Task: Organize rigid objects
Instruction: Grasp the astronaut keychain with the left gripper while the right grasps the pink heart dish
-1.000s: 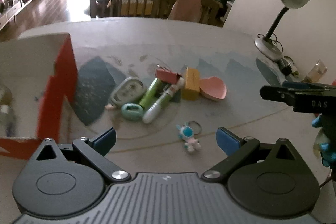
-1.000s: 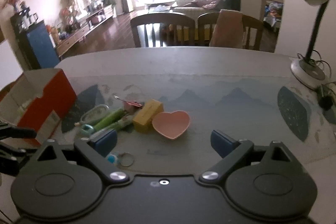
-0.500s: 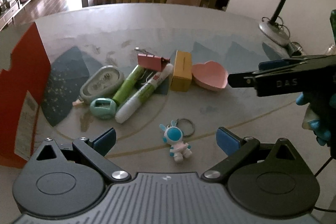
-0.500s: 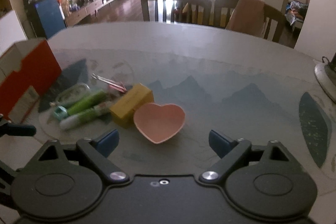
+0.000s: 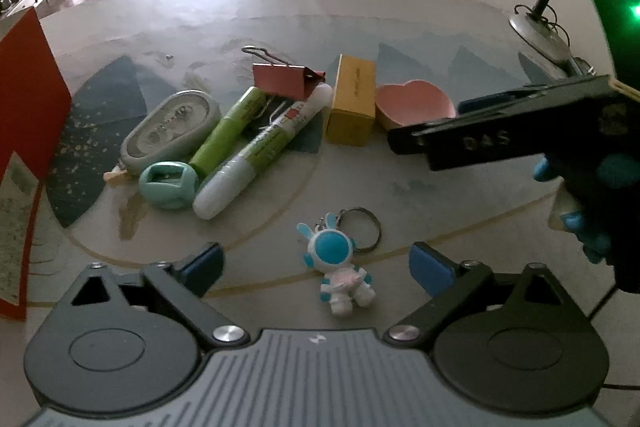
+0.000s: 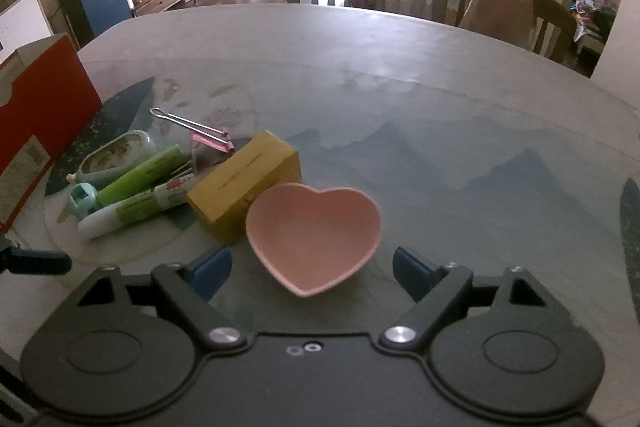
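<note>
Right wrist view: right gripper (image 6: 312,269), jaws just narrowing yet empty, straddles the pink heart dish (image 6: 314,233) on the bench (image 6: 440,115); left gripper (image 5: 316,261), likewise, straddles the keychain (image 5: 340,267); risk: dish touches yellow box (image 6: 244,189), may knock it.

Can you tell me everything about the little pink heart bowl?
The pink heart bowl is a shallow, heart-shaped dish, smooth and matte like plastic or ceramic, and empty. It sits upright on the table, its point toward the right wrist camera. The yellow box stands close beside it, seemingly touching. Nothing grips it.
</note>
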### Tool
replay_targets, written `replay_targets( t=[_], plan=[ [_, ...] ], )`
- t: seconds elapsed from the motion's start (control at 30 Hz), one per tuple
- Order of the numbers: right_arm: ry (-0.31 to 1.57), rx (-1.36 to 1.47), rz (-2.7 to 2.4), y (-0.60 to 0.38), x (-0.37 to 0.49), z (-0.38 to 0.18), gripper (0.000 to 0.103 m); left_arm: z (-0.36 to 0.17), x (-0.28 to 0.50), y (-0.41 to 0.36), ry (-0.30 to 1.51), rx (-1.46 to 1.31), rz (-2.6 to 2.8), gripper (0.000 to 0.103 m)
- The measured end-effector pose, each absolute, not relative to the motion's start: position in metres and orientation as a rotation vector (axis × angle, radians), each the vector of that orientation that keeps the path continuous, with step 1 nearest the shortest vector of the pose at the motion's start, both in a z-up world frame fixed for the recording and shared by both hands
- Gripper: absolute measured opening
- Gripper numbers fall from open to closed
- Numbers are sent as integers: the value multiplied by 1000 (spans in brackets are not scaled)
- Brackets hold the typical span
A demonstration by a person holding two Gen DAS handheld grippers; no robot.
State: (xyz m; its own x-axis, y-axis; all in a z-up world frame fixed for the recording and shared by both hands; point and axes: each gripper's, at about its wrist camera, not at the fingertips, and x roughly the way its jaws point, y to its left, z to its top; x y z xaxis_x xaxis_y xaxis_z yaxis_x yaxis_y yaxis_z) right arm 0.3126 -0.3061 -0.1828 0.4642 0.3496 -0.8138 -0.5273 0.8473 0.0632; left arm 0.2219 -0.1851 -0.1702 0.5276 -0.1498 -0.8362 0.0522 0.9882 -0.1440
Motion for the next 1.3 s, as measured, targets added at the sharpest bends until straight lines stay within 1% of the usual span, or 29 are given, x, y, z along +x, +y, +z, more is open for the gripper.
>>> replay_targets(
  t=[0.03,0.1,0.17,0.27,0.33,0.4,0.5,0.53,0.6,0.87,0.9,0.93,1.3],
  plan=[
    [947,-212,545,-305,314,-184,86,-171,222,-185,1016,-106,-125,86],
    [946,-223,549,-302,315,-187,85,-172,221,-186,1015,-100,-130,85],
    [941,-233,549,-301,315,-188,83,-171,221,-186,1011,-95,-133,81],
    [930,-240,549,-300,315,-190,81,-170,219,-190,1003,-71,-139,71],
    [923,-243,549,-300,315,-190,79,-169,219,-193,1000,-63,-152,56],
    [920,-246,549,-300,314,-191,79,-169,218,-195,1003,-57,-167,52],
    [908,-251,538,-300,313,-190,72,-169,217,-198,1006,-45,-169,45],
    [908,-249,538,-300,313,-190,71,-168,217,-198,1007,-47,-167,41],
    [906,-241,540,-302,311,-190,71,-168,218,-196,1008,-60,-161,37],
    [901,-233,521,-307,294,-188,71,-166,216,-190,1018,-93,-166,36],
    [901,-228,517,-309,290,-187,71,-165,215,-189,1015,-95,-164,28],
    [901,-225,513,-311,287,-185,71,-164,215,-187,1014,-98,-165,24],
    [883,-184,487,-326,233,-154,71,-147,204,-172,985,-148,-168,24]
  ],
)
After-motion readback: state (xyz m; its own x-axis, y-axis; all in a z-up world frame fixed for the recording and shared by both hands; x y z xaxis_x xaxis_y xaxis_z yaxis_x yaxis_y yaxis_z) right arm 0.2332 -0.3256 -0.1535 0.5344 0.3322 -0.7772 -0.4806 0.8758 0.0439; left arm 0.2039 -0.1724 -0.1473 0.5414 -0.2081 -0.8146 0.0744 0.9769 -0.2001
